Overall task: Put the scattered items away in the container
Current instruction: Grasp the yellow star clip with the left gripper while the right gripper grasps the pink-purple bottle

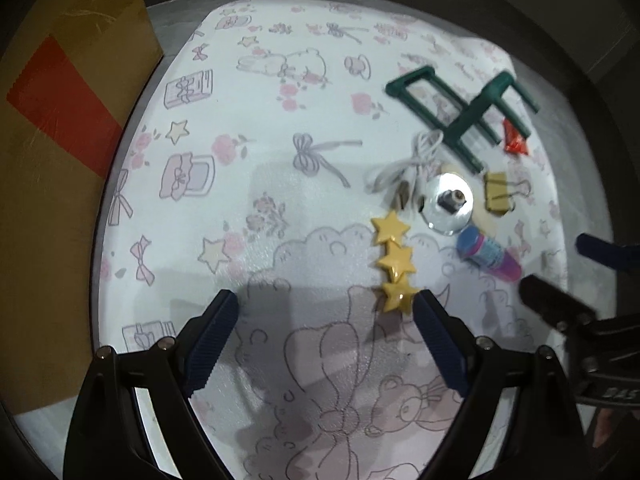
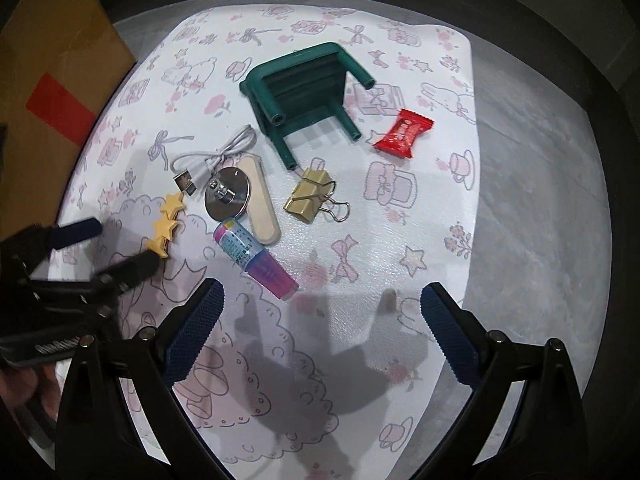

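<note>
Two tools hovered over a counter covered by a white mat [image 2: 360, 240] printed with pink bows and bears. The left tool [image 1: 324, 320] had its blue-padded jaws spread wide with nothing between them; its right fingertip sat just beside the lowest star of a yellow three-star hair clip [image 1: 394, 260]. The right tool [image 2: 320, 320] likewise stood wide apart and empty above bare mat. Scattered near one another lay a white USB cable [image 2: 216, 156], a round metal disc with a central stud [image 2: 226, 196], a wooden stick [image 2: 262, 208] partly under the disc, a pink-and-blue tube [image 2: 256, 256], a gold binder clip [image 2: 310, 196], a red candy wrapper [image 2: 404, 134] and a dark green toy stool [image 2: 304, 92] tipped on its side. A cardboard box with red tape [image 2: 60, 88] stood beyond the mat's left edge, well apart from the items.
</note>
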Demonstrator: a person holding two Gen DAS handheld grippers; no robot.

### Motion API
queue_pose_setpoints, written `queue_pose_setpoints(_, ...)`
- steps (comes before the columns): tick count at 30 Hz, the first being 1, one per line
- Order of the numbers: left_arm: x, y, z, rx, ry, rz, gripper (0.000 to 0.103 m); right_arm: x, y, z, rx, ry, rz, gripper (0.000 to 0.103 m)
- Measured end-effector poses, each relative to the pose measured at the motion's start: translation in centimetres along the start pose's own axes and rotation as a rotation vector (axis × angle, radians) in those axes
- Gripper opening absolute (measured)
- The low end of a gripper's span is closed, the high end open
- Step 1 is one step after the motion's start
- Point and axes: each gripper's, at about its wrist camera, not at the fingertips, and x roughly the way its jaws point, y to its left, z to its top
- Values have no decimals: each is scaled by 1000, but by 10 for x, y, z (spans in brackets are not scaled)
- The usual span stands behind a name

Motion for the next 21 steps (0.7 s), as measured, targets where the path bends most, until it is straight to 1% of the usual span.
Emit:
queue_pose_setpoints(2,-1,-1,0,25,-8,-11,88,2,1,0,-3,0,-3,100)
queue_pose_setpoints(3,0,-2,0,30,-3,-27,88,4,1,0,-4,4,-6,100)
queue_pose_setpoints(5,0,-6,0,36,6,-33,87,8,2,-1,-5,10,-10,98)
queue_pose_setpoints(8,1,-12,3,90,9,1,87,12,3,-3,-16,20,-14,96)
queue_pose_setpoints(11,7,-18,8,152,21,55,87,14,5,-3,-32,18,-28,96)
queue_pose_setpoints(14,11,-21,11,164,30,101,86,15,6,-3,-37,18,-36,96)
queue_pose_setpoints(17,10,-20,11,158,29,110,82,16,9,-2,-42,17,-37,96)
queue_pose_setpoints(19,7,-18,11,156,25,110,72,17,12,0,-48,18,-38,96)
queue_pose_setpoints(20,5,-16,10,158,19,109,69,18,14,1,-50,19,-39,96)
queue_pose_setpoints(21,4,-15,9,164,14,106,63,18,15,2,-52,19,-38,96)
